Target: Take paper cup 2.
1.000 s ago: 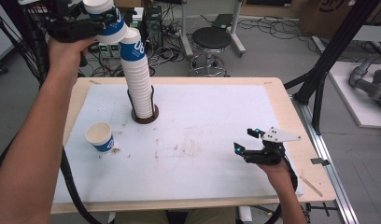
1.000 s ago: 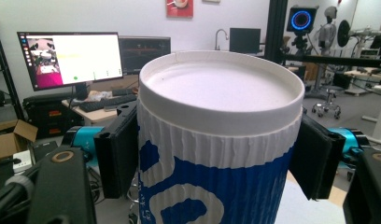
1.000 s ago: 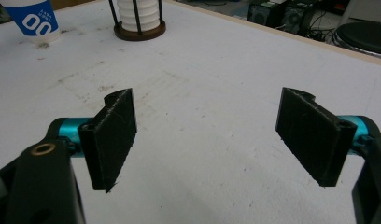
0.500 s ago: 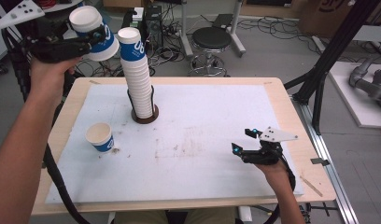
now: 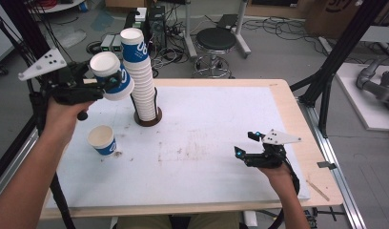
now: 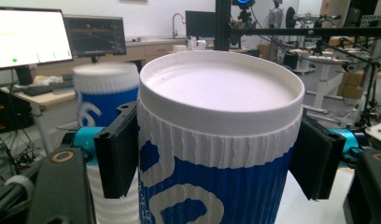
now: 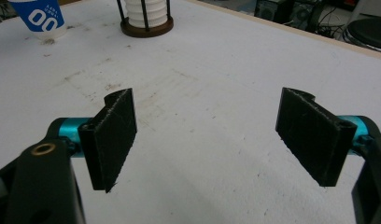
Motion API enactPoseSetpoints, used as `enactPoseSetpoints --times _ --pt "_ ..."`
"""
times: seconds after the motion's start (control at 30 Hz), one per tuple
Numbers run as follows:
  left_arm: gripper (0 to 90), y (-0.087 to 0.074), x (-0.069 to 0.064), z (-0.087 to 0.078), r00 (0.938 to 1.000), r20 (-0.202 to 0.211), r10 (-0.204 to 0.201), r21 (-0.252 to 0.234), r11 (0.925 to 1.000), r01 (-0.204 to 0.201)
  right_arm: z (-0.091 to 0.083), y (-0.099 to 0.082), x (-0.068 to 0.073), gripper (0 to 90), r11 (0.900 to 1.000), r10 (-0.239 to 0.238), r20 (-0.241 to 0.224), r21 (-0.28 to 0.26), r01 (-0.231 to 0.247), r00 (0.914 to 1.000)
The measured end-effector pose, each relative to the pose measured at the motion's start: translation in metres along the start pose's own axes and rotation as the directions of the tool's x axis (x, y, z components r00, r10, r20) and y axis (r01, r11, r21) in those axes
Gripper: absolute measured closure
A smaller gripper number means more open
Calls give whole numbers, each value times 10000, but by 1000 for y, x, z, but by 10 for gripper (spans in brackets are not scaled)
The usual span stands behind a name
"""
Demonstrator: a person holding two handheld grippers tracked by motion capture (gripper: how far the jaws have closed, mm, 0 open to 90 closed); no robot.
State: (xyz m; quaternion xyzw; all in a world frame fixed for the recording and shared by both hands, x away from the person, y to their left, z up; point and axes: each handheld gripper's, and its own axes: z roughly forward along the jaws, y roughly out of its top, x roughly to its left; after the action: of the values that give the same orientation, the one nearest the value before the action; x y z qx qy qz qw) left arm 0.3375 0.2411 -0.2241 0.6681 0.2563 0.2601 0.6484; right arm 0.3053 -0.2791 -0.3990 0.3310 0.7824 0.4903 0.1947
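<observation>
Left gripper (image 5: 95,86) is clamped on a single paper cup (image 5: 111,76); in the left gripper view both pads press the ribbed wall of that cup (image 6: 216,140) just under its rim. The cup is carried in the air, tilted, mouth up and toward the camera, its long axis leaning away from vertical. It hangs just beside the upper part of the cup stack (image 5: 141,76), to the stack's left, close enough that the two look nearly touching; I cannot tell whether they do.

Below and slightly nearer the person, a lone cup (image 5: 102,140) stands upright on the white table mat (image 5: 207,119), mouth up. Judgement: the held cup is likely bound for the mat near this one, so the relation that counts is straight down and a little toward the person. The left hand is far nearer than the right.

In the way: the stack in its dark round holder (image 5: 148,118), whose rods rise along the lower cups. A sideways swing to the right could knock it.

Right gripper (image 5: 252,153) rests low over the mat's right part, well apart from all cups, jaws spread with nothing between them (image 7: 205,135).
</observation>
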Motion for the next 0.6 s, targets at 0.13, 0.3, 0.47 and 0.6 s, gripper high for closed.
enactPoseSetpoints --times 0.13,0.3,0.47,0.6 --pt "271 -16 -7 -2 9998 150 -89 -163 9998 91 3 0 1 210 10000 -33 -36 50 34 10000" --pt "271 -35 -18 -4 9998 206 -39 -209 9998 43 6 2 1 210 9999 -87 -63 72 87 9999" --pt "271 -54 -28 -2 9996 277 43 -139 9999 -39 10 4 3 210 9999 -97 -116 98 98 9999" --pt "271 -68 -33 4 9986 490 -176 -61 9998 180 15 7 5 210 9999 -107 -181 65 108 9998"
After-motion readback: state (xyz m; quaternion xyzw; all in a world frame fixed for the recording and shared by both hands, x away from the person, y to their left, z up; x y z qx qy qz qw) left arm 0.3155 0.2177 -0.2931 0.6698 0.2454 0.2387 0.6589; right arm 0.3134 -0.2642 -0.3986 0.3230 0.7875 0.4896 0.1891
